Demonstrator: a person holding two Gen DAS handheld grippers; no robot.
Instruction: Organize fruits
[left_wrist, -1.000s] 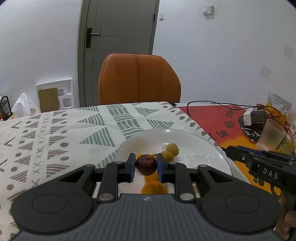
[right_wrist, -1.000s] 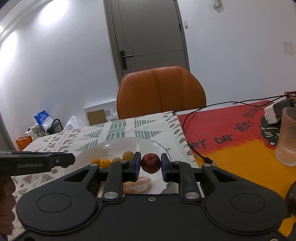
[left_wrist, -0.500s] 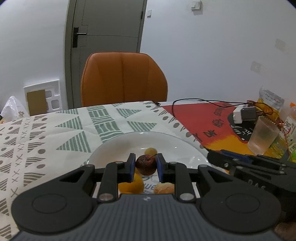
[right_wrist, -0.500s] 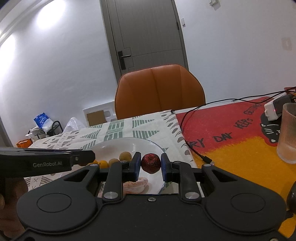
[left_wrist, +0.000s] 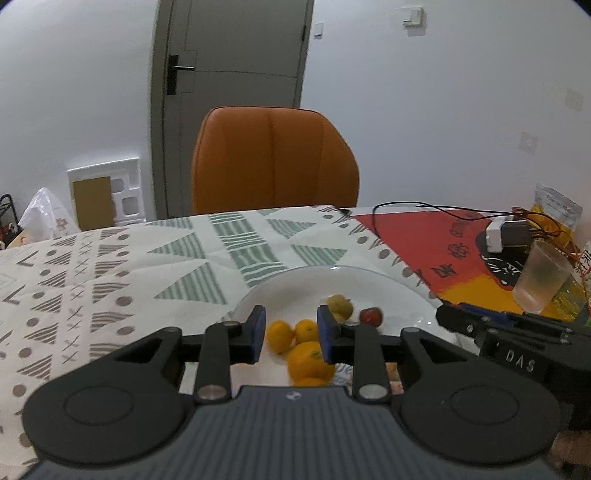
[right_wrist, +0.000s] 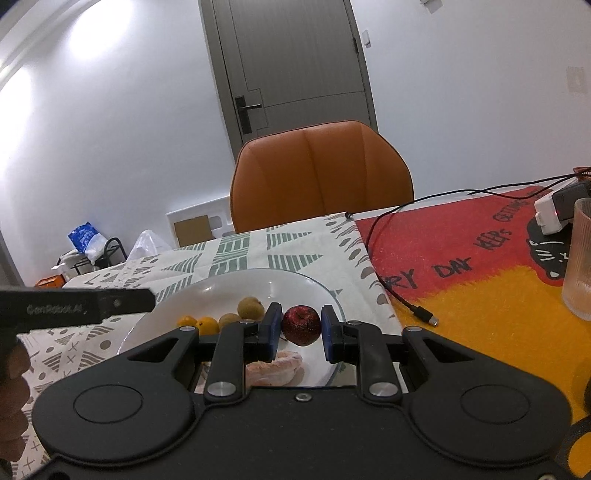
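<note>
A white plate (left_wrist: 332, 268) (right_wrist: 221, 281) sits on the patterned tablecloth and holds several oranges (left_wrist: 310, 360) and yellow-green fruits (left_wrist: 339, 304) (right_wrist: 250, 307). My left gripper (left_wrist: 290, 334) hangs over the plate's near side. Its jaws are opening, with nothing between the pads. A small dark red fruit (left_wrist: 370, 315), blurred, lies on the plate just right of its fingers. My right gripper (right_wrist: 300, 328) is shut on another dark red fruit (right_wrist: 301, 325) above the plate's right part. A pale peeled piece (right_wrist: 275, 367) lies under it.
An orange chair (left_wrist: 273, 158) stands behind the table. On the red and yellow mat (right_wrist: 480, 295) to the right are a ribbed glass cup (left_wrist: 541, 277) (right_wrist: 581, 258), a white adapter (left_wrist: 498, 234) and a black cable (right_wrist: 406, 302). A hand (right_wrist: 11, 387) grips the left tool.
The left jaws have parted and let go of the red fruit, which now lies on the plate to their right. The right gripper keeps its red fruit and has barely moved.
</note>
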